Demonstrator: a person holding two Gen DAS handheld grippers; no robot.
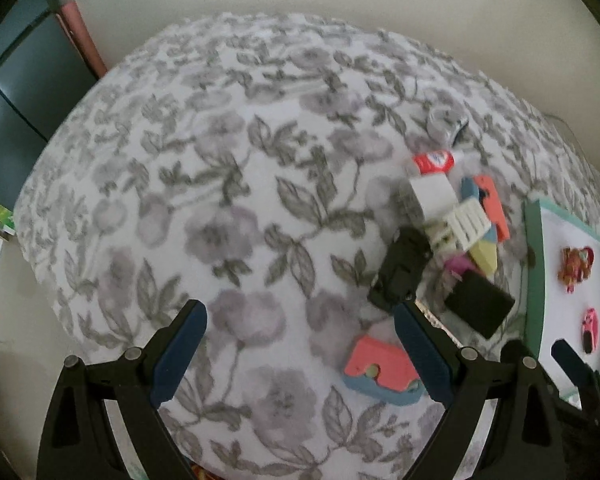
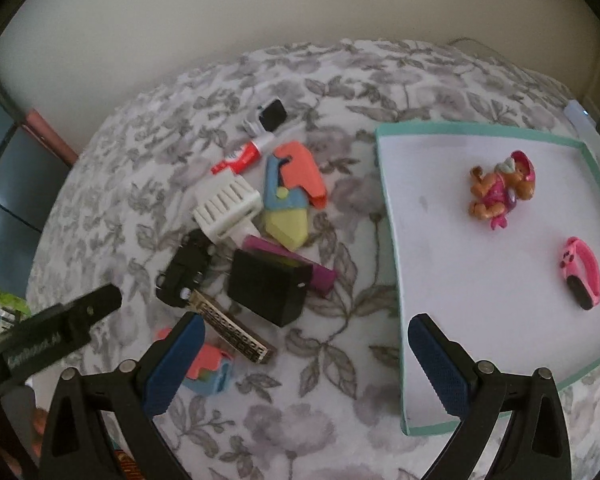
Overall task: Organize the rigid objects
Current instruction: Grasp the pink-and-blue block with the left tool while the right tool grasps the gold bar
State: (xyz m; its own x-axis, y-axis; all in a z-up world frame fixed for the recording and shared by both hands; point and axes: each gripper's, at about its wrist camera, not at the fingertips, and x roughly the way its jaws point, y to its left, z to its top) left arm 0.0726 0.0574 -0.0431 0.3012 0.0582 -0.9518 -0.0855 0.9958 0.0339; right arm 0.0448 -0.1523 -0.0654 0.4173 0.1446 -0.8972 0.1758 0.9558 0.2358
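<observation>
Right gripper [image 2: 304, 364] spread wide, empty, hovering between pile and tray | left gripper [image 1: 300, 354] also spread, empty | we judge sorting underway: doll [image 2: 502, 190] and pink band [image 2: 582, 272] lie in tray [image 2: 388, 216] at right | next: pinch black box [image 2: 268, 286] from left pile.

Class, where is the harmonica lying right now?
In the right wrist view the harmonica lies on the floral cloth, left of the tray, between the black car key and the black box.
</observation>
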